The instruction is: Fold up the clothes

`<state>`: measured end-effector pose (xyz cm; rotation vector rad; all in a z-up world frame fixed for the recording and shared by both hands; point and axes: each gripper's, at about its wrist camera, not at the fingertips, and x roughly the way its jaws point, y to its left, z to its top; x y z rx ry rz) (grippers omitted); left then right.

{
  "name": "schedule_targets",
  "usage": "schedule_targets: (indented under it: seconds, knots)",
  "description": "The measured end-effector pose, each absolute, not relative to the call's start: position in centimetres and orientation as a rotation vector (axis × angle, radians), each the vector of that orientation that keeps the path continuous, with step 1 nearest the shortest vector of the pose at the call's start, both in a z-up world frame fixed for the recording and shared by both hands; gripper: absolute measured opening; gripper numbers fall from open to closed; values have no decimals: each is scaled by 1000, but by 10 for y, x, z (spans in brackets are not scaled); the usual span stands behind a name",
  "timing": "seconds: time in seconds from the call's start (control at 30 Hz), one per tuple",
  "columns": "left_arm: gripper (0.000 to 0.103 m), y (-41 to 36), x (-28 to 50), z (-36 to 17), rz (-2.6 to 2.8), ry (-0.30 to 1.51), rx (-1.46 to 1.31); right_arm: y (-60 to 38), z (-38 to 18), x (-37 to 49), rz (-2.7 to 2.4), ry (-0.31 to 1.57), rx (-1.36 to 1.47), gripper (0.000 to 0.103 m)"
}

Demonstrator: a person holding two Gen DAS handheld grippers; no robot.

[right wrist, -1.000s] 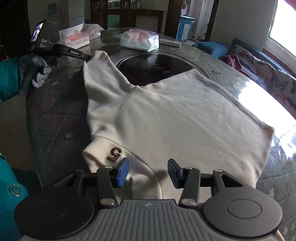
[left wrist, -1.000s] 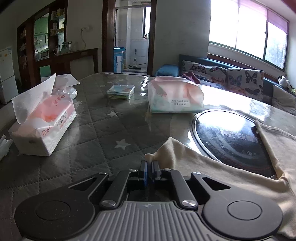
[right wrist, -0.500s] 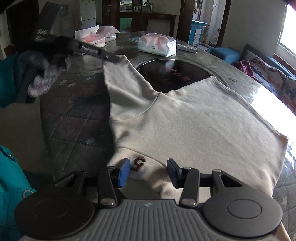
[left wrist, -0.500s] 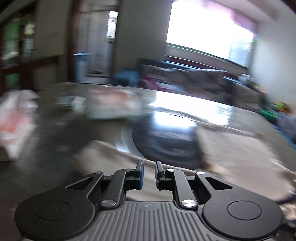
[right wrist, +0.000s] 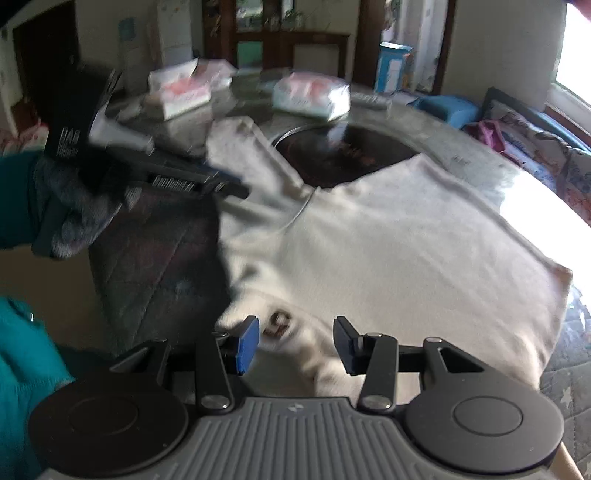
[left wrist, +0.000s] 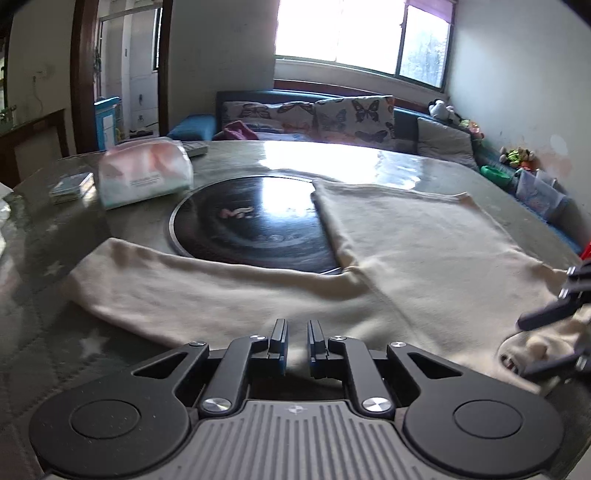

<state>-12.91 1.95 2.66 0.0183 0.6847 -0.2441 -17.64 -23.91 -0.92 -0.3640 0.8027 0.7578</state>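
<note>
We see a cream top (right wrist: 388, 236) spread flat on the table (right wrist: 155, 251), its body lying partly over the dark round plate (left wrist: 255, 225) set in the tabletop. One sleeve (left wrist: 177, 288) runs out straight to the left in the left wrist view, along the near edge of that plate. A small brown mark (right wrist: 277, 325) sits on the cloth near the collar.

Our left gripper (left wrist: 296, 343) hangs just over the cloth where sleeve meets body. Its jaws stand narrow, a slim gap between them, and nothing is pinched there; cream cloth shows through the gap. In the right wrist view the same gripper (right wrist: 221, 186) reaches in from the left, carried by a gloved hand (right wrist: 77, 218) with a teal sleeve (right wrist: 14, 199); that part is blurred, so we cannot tell whether its tips touch the cloth.

Our right gripper (right wrist: 295, 345) stands about half open near the collar, blue pads (right wrist: 248, 343) either side of the brown mark, and it seems to hover, not grip.

Beyond the plate lies a tissue pack (left wrist: 146, 175) with a small tin (left wrist: 70, 183) beside it. A second pack (right wrist: 181, 90) sits further left. A sofa (left wrist: 332, 118) with butterfly cushions lines the wall under the window (left wrist: 362, 35).
</note>
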Motion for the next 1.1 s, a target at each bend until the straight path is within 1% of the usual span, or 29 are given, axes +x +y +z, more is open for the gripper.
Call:
schedule_targets:
  seconds: [0.1, 0.23, 0.43, 0.6, 0.87, 1.1]
  knots:
    - [13, 21, -126, 28, -222, 692, 32, -238, -8, -171, 757, 787, -327, 46]
    - [13, 17, -120, 36, -224, 693, 10, -226, -17, -171, 799, 810, -346, 46]
    - [13, -19, -102, 55, -392, 655, -62, -217, -20, -183, 859, 816, -382, 47]
    - [14, -45, -69, 42, -432, 684, -98, -228, -10, -186, 809, 790, -353, 48]
    - [13, -27, -59, 19, -369, 737, -139, -257, -15, -187, 734, 849, -291, 48]
    - [14, -33, -65, 29, -367, 715, -106, -267, -13, -197, 730, 853, -259, 48]
